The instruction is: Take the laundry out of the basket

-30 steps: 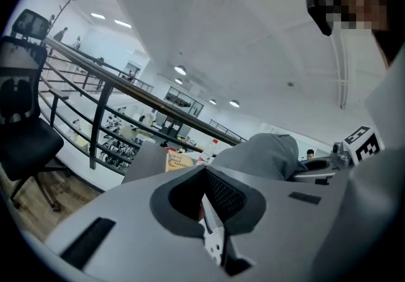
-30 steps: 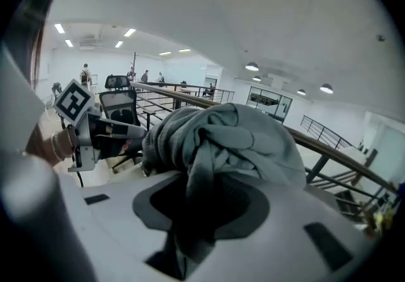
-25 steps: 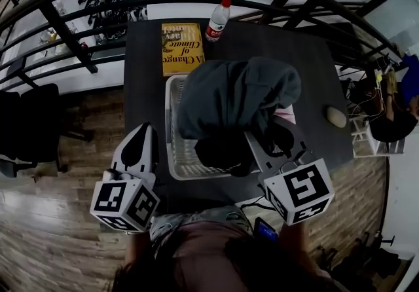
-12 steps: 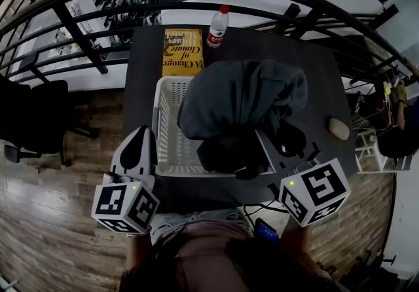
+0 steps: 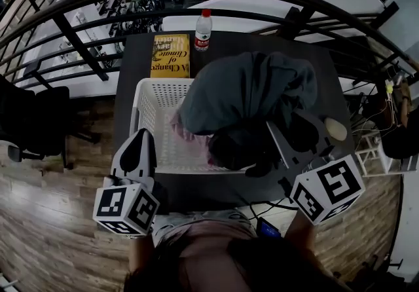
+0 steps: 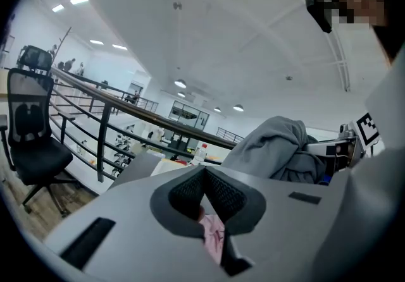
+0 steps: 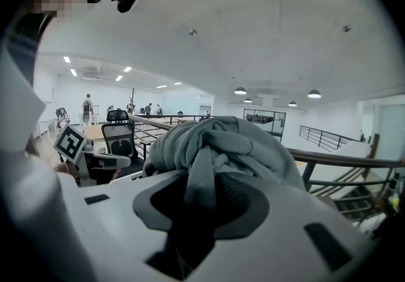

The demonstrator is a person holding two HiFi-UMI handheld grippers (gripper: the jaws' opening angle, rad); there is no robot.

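we see a white lattice-walled basket [image 5: 143, 106], upright and open-topped. over the basket's right half a grey garment [image 5: 249, 91] is bunched in thick folds and raised above the rim. under it, at the basket's near right corner, sits a dark garment [image 5: 237, 148]. a pink cloth [image 5: 186, 132] lies crumpled on the basket's floor.

The grey garment [image 5: 252, 97] is hanging over the right half of the basket [image 5: 147, 114], so you are finding that side blocked from above. The left half is lying open down to the pink cloth [image 5: 186, 133]. The book [image 5: 171, 55] and bottle [image 5: 203, 30] are crowding the bench's [image 5: 196, 186] far edge, with the railing [image 5: 78, 45] standing just behind.
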